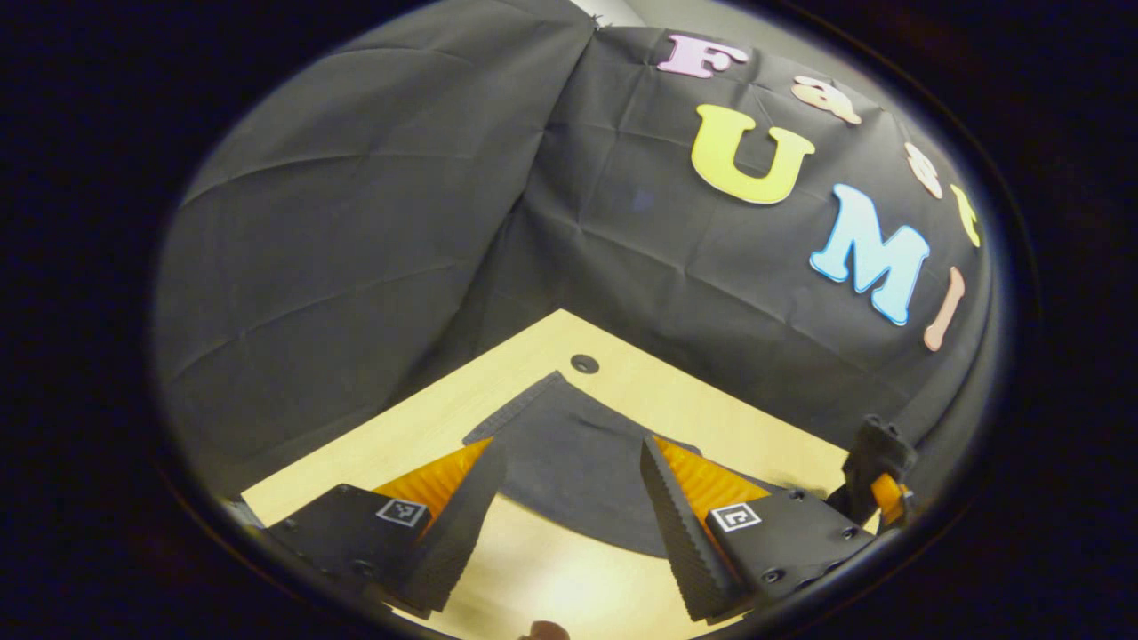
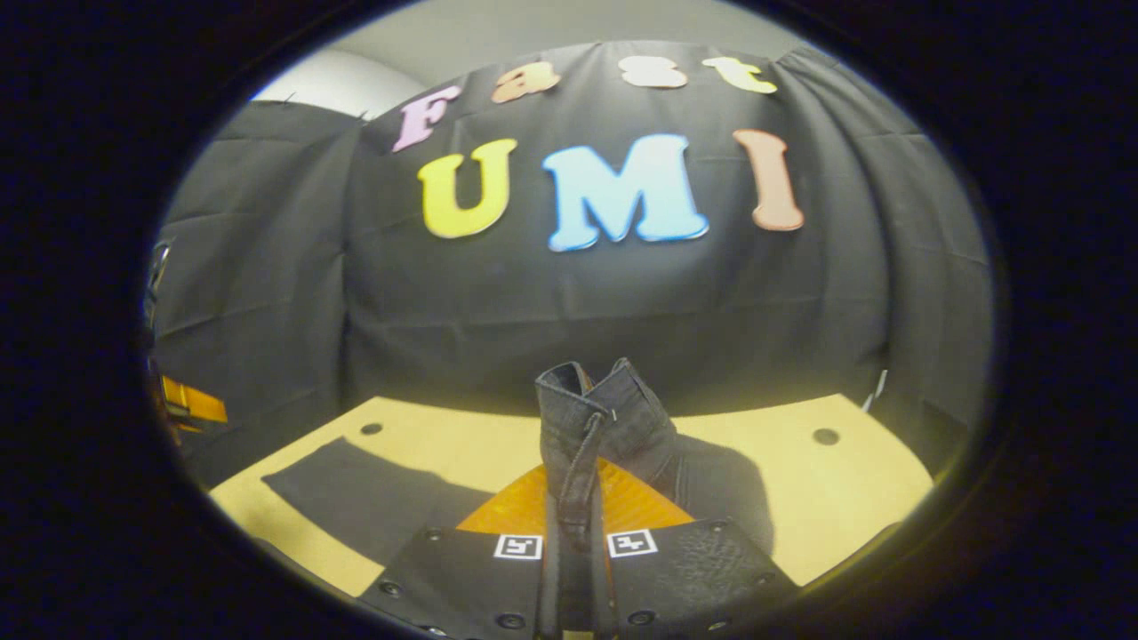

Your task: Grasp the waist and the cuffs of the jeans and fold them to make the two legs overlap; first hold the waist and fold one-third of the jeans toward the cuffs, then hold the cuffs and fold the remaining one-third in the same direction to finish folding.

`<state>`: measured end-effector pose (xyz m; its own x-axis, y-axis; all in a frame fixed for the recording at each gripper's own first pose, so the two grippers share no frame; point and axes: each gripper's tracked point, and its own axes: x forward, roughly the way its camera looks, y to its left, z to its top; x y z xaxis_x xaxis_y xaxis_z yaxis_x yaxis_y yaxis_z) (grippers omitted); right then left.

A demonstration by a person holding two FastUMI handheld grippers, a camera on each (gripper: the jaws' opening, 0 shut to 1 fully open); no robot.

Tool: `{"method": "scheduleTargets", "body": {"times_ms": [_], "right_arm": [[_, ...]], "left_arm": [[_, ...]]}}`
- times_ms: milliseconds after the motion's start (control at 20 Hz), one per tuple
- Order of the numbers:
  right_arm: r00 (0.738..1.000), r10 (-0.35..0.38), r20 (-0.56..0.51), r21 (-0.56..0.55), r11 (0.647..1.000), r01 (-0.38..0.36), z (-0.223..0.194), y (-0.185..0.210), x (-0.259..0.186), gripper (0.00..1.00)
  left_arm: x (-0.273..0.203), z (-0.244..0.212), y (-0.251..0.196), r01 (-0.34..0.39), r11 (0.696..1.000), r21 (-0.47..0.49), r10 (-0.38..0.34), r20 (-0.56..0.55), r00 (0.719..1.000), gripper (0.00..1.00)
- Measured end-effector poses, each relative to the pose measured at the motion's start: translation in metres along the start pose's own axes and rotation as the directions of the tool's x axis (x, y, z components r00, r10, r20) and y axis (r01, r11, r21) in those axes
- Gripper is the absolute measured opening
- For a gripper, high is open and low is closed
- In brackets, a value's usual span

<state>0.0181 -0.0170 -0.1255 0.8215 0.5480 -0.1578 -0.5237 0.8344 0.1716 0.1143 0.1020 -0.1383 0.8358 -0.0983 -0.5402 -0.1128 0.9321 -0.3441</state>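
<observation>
Right gripper view: right tool (image 2: 575, 524) pinches jeans waist (image 2: 594, 418), lifted off the counter (image 2: 800, 498).
Left gripper view: left tool (image 1: 569, 524) spread above jeans cuff (image 1: 569, 444) lying flat on the counter.

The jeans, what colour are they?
Very dark, nearly black jeans; best seen in the right gripper view.

Pale wooden table (image 1: 676, 400), glossy under the light, with a bright glare patch near its close edge in the left gripper view. Small dark round hole (image 1: 584, 364) near the far corner there; two more holes (image 2: 826, 436) in the right gripper view, one to each side. Black creased cloth wall (image 2: 551, 302) hanging behind, down to the tabletop. Plain grey wall (image 2: 551, 36) above the cloth.
</observation>
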Motion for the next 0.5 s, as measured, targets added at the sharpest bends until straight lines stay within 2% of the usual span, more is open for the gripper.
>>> {"method": "scheduleTargets", "body": {"times_ms": [50, 100, 200, 300, 350, 400, 500], "right_arm": [[0.999, 0.032, -0.030, -0.033, 0.999, -0.033, -0.006, -0.004, 0.004, 0.07], [0.997, 0.051, -0.055, -0.053, 0.997, -0.054, -0.010, -0.009, 0.006, 0.11], [0.989, 0.089, -0.116, -0.089, 0.991, -0.099, -0.015, -0.015, 0.015, 0.12], [0.977, 0.126, -0.174, -0.112, 0.983, -0.146, -0.015, -0.019, 0.019, 0.12], [0.969, 0.161, -0.190, -0.101, 0.978, -0.182, -0.012, -0.016, 0.014, 0.19], [0.961, 0.187, -0.204, -0.084, 0.975, -0.207, -0.002, -0.015, 0.009, 0.38], [0.958, 0.165, -0.234, -0.093, 0.977, -0.191, 0.001, -0.023, 0.007, 0.75]], "left_arm": [[-0.002, -0.003, 0.004, -0.004, 1.000, -0.009, 0.004, -0.005, 1.000, 1.00], [-0.003, -0.008, 0.009, -0.011, 1.000, -0.017, 0.010, -0.013, 1.000, 1.00], [-0.002, -0.017, 0.020, -0.029, 0.999, -0.043, 0.027, -0.036, 0.999, 1.00], [0.003, -0.024, 0.033, -0.043, 0.992, -0.115, 0.035, -0.074, 0.997, 1.00], [0.008, -0.025, 0.039, -0.051, 0.984, -0.171, 0.037, -0.089, 0.995, 1.00], [0.010, -0.028, 0.048, -0.066, 0.971, -0.228, 0.042, -0.108, 0.993, 1.00], [0.020, -0.033, 0.066, -0.087, 0.937, -0.339, 0.044, -0.132, 0.990, 1.00]]}}
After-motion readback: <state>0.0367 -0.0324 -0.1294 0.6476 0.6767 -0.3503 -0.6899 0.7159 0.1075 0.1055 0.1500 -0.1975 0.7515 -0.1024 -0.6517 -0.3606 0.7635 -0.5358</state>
